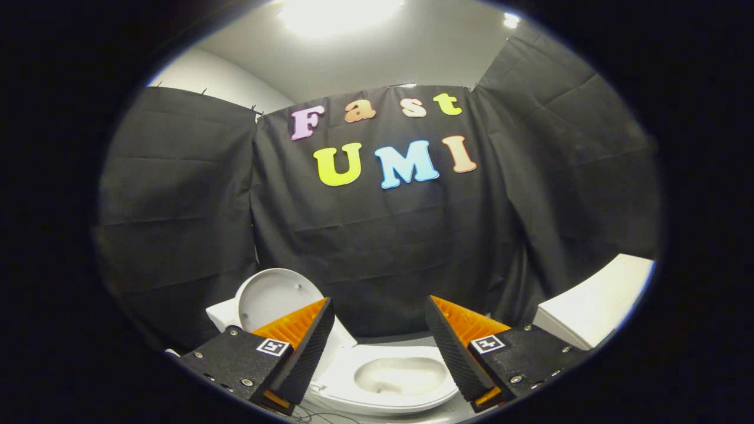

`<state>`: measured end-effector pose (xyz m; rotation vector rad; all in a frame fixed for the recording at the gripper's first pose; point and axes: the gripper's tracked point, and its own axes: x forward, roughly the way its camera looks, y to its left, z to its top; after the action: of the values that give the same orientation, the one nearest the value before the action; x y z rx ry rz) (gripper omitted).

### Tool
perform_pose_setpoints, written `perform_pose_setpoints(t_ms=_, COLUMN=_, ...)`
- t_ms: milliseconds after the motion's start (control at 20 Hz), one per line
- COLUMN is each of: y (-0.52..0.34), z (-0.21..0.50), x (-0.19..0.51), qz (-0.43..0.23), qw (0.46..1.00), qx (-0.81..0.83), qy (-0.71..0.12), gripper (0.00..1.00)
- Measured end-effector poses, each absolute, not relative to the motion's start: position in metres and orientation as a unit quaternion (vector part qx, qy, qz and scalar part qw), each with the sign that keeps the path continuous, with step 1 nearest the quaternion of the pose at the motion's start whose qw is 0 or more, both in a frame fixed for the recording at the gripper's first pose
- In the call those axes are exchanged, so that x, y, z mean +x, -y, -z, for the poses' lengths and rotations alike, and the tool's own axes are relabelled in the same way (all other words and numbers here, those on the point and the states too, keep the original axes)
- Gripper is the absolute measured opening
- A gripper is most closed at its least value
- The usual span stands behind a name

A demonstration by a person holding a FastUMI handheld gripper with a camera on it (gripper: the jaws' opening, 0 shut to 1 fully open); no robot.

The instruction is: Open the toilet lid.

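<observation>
1. The gripper (380,321) is hanging above the toilet (383,388) with its two fingers spread wide apart, and nothing is sitting between them or touching either one.
2. The toilet is showing between and below the fingers, its white bowl (403,374) lying open to view in the gap between them.
3. The toilet lid (274,297) is standing raised behind the near finger on the left, tilting back toward the black cloth wall (377,247); its pale round underside is facing the camera.
4. The lid's lower edge is being covered by that finger, so its hinge is not showing, and whether it is leaning on the tank (222,315) or on the cloth is hard to tell.
5. A white boxy fixture (595,306) is sitting off to the right beyond the other finger, well apart from the toilet; it may be a second tank or a cabinet.
6. A ceiling light (339,15) is glaring above the cloth wall.
</observation>
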<state>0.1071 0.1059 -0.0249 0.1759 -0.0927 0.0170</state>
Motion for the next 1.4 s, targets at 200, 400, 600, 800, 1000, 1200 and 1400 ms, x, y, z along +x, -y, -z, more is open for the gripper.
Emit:
perform_pose_setpoints(t_ms=200, y=-0.041, z=-0.006, x=0.094, qz=0.038, qw=0.993, qx=0.088, qy=0.073, gripper=0.96)
perform_pose_setpoints(t_ms=400, y=0.006, z=-0.023, x=0.077, qz=0.061, qw=0.993, qx=0.052, qy=0.091, gripper=0.96)
perform_pose_setpoints(t_ms=600, y=0.031, z=-0.030, x=0.065, qz=0.053, qw=0.994, qx=0.019, qy=0.090, gripper=0.96)
perform_pose_setpoints(t_ms=800, y=0.042, z=-0.038, x=0.051, qz=0.044, qw=0.994, qx=-0.041, qy=0.090, gripper=0.96)
perform_pose_setpoints(t_ms=1000, y=0.035, z=-0.047, x=0.043, qz=0.030, qw=0.992, qx=-0.079, qy=0.096, gripper=0.95)
perform_pose_setpoints(t_ms=1200, y=0.024, z=-0.039, x=0.030, qz=0.015, qw=0.994, qx=-0.044, qy=0.096, gripper=0.94)
perform_pose_setpoints(t_ms=1400, y=0.023, z=-0.032, x=0.027, qz=0.024, qw=0.995, qx=-0.048, qy=0.085, gripper=0.95)
